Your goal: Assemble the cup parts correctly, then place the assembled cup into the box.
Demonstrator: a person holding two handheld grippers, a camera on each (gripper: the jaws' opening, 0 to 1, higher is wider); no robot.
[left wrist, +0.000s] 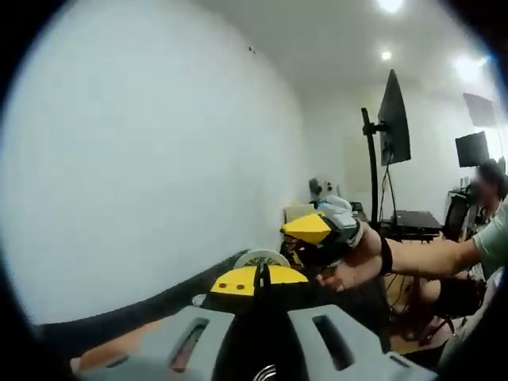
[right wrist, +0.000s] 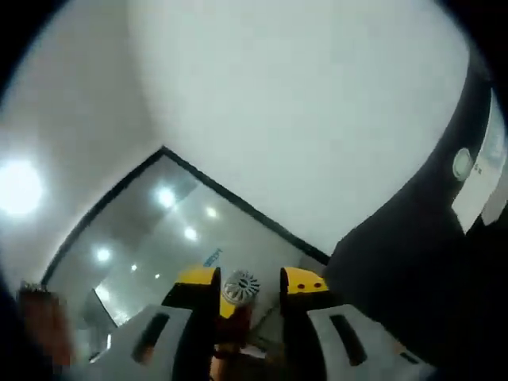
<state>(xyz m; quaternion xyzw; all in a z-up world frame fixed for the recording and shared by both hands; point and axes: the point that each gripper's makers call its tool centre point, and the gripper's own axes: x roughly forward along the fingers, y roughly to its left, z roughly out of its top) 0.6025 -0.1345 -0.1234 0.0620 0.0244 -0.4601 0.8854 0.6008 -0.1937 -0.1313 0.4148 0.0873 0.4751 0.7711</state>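
Left gripper (left wrist: 263, 279): grey slotted jaw bodies, yellow tips with two red dots. Right gripper (right wrist: 248, 284): same grey/yellow. Person: black wristband (left wrist: 386, 255), green sleeve (left wrist: 494, 238) at 3 o'clock.

white wall (left wrist: 159, 159) looming; ceiling lights (left wrist: 386, 55) glowing; monitor on a stand (left wrist: 393, 119); glass partition (right wrist: 175, 230) reflecting lamps

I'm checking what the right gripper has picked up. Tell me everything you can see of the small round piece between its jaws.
The small round piece is a pale grey-white disc with fine ribs or slots radiating from its centre, plastic by its look. It sits between the yellow tips of the right gripper, face toward the camera, held up in the air against a glass partition and white wall. The jaws stand close on both sides of it and appear to clamp it. Its lower part is hidden, blurred by something reddish.
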